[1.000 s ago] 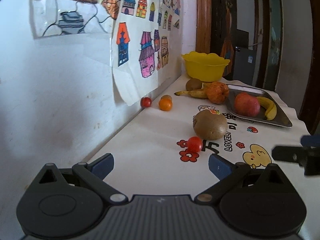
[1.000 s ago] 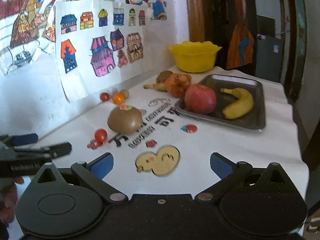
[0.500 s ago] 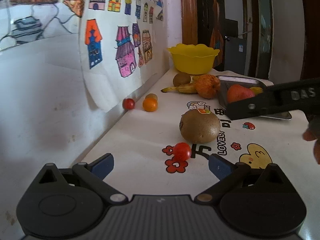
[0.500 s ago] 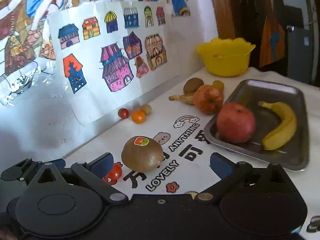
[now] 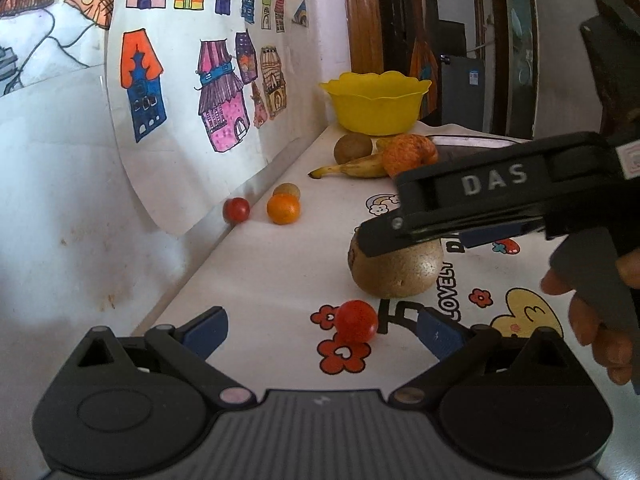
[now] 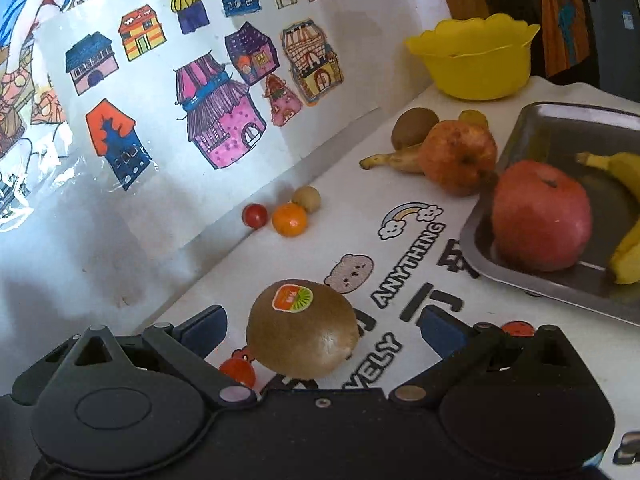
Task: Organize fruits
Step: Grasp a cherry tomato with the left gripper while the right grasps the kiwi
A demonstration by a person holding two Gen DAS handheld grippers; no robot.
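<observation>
Two grippers were in view, both with jaws spread wide and holding nothing. At far left hung paper house drawings (image 6: 224, 120) on the wall. Against the wall's foot sat a red cherry tomato (image 6: 254, 215), then a small orange (image 6: 289, 219) touching it or nearly so, then a little tan fruit (image 6: 306, 197) just behind. Nearer, the left gripper (image 5: 320, 330) lay low over the printed cloth (image 5: 256, 280), with a second red tomato (image 5: 356, 321) between its blue fingertips, nearer the right one. Just beyond stood the kiwi (image 6: 302, 334), brown, fuzzy, egg-shaped, with an orange and green sticker on top. It lay on the cloth between the right gripper's (image 6: 320, 330) fingertips, touching neither as far as could be seen. In the left wrist view that gripper's black finger crossed over the kiwi's top, and a hand (image 5: 592, 320) gripped its handle. Farther back lay another kiwi (image 6: 413, 126), a spotted banana (image 6: 394, 159) and a mottled pear-like fruit (image 6: 460, 156), close together. A yellow bowl (image 6: 476, 60) stood behind them. At right, a metal tray (image 6: 560, 128) held a red apple (image 6: 541, 216) beside a yellow banana (image 6: 624, 216).
</observation>
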